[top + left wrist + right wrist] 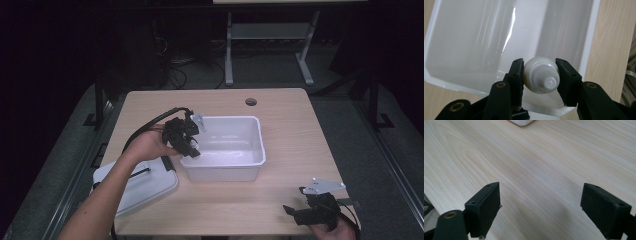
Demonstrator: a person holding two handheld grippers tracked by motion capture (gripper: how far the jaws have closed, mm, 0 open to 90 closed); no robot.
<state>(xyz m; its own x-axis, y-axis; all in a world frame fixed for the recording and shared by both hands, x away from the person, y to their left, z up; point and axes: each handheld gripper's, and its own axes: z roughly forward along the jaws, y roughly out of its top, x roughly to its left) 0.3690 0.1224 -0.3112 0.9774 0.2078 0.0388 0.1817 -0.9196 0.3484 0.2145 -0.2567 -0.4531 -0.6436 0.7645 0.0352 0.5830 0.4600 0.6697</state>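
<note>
The person's left forearm (pixel 107 192) reaches in from the near left corner of the counter (pixel 290 200) toward its middle, the hand (pixel 147 145) wrapped around the left hand-held gripper (pixel 540 76), which tilts downward. Its jaws stand partly closed, both pads pressing on a white round object (pixel 540 77) held between them. The right hand-held gripper (pixel 312 212) sits low over the near right corner, held in the right hand (pixel 332 231), its jaws spread wide with nothing between them.
</note>
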